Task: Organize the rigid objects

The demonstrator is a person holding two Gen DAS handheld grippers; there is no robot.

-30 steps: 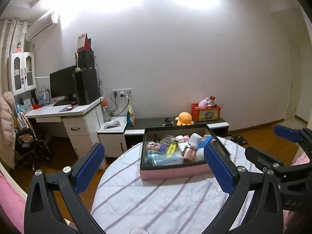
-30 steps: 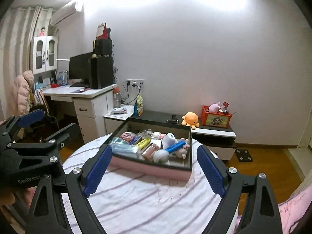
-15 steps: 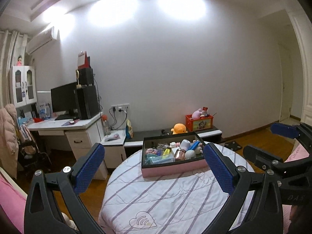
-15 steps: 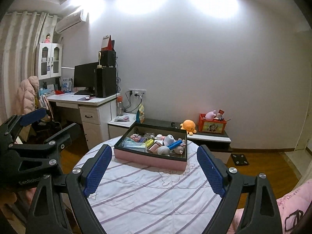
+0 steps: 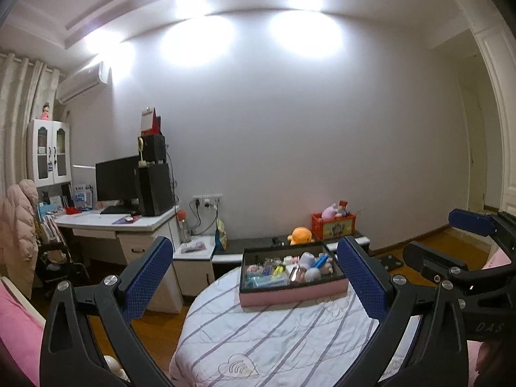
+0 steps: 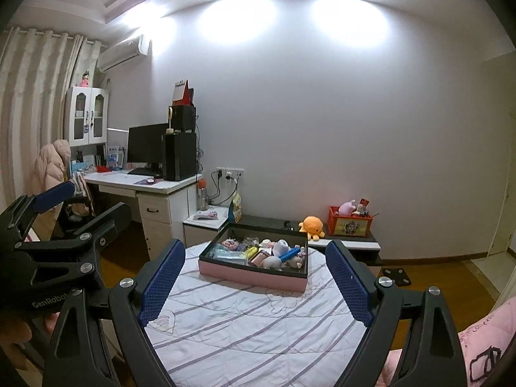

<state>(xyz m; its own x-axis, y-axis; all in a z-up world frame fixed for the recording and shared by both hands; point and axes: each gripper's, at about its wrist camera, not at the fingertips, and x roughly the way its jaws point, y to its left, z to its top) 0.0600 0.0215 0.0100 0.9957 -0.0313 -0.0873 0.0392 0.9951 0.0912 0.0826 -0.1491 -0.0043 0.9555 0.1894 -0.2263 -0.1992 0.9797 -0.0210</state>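
Note:
A pink box (image 5: 292, 292) (image 6: 251, 272) with a black rim sits at the far side of a round table under a striped white cloth (image 5: 283, 338) (image 6: 245, 322). It holds several small items, among them a white roll (image 6: 280, 246), a blue bar (image 6: 289, 254) and a yellow piece (image 5: 278, 269). My left gripper (image 5: 254, 277) is open and empty, well back from the box. My right gripper (image 6: 254, 279) is also open and empty, equally far back. Each gripper shows at the edge of the other's view, the right one (image 5: 464, 242) and the left one (image 6: 61, 213).
A white desk (image 6: 145, 187) with monitor and speakers stands left of the table. A low black-and-white cabinet (image 6: 342, 242) behind it carries an orange plush (image 6: 311, 225) and a red crate (image 6: 350, 224). Pink bedding (image 6: 467, 348) lies at the lower right.
Both grippers have pulled back and risen, so the box and table look smaller and farther away. More of the cloth and the ceiling shows. Both pairs of jaws stay wide apart.

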